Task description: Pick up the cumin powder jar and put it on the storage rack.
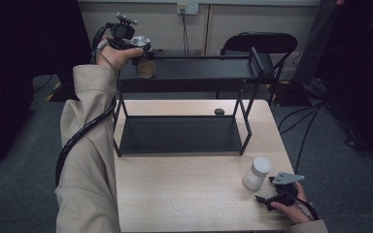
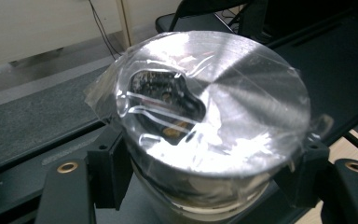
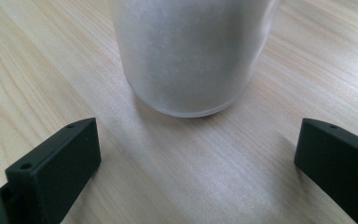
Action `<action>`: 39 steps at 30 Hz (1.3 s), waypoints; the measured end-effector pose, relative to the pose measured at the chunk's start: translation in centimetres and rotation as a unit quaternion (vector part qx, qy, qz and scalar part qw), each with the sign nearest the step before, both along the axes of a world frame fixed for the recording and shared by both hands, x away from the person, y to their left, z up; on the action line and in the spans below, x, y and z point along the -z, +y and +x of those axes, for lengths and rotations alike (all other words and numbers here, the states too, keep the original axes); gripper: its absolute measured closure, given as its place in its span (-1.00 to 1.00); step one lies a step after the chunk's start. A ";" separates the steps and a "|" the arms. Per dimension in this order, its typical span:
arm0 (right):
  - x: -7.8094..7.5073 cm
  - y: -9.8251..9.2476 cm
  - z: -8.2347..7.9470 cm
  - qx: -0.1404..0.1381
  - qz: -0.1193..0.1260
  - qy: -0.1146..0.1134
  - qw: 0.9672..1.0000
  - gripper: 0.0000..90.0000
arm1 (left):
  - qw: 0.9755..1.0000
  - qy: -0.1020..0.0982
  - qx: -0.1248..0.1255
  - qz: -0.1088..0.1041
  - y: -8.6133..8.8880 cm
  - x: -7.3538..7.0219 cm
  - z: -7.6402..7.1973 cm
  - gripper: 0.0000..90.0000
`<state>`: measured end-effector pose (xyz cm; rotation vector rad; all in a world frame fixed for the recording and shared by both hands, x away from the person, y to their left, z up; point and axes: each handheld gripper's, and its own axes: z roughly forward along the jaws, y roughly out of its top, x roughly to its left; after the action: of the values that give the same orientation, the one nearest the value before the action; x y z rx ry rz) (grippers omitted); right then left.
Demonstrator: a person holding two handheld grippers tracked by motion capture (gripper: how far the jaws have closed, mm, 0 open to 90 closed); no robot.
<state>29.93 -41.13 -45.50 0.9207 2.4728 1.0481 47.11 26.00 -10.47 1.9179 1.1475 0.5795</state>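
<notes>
Jar (image 2: 214, 121) between clamped left gripper (image 2: 205, 177) jaws

At the far left, the left tongs (image 1: 143, 48) grip a jar (image 1: 144, 65) with a silvery lid and amber contents, held at the left end of the top shelf of a black two-level rack (image 1: 245, 73). The rack stands on the far half of the pale wooden desk (image 1: 194, 194). A small dark object (image 1: 219, 111) lies on the desk behind the rack's lower shelf. At the near right, the right tongs (image 1: 267, 191) rest on the desk just beside a white frosted canister (image 1: 257, 173), not touching it. A black chair (image 1: 260, 43) stands beyond the desk.
</notes>
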 end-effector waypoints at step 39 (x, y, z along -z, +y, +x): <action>0.0 0.0 0.0 0.000 0.000 0.000 1.000 -1.00 | 1.000 -0.017 -0.024 -0.005 -0.8 1.7 -1.3 -0.85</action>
<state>29.92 -41.12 -45.51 0.9203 2.4726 1.0477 45.77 25.19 -12.16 1.8689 1.1756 0.6293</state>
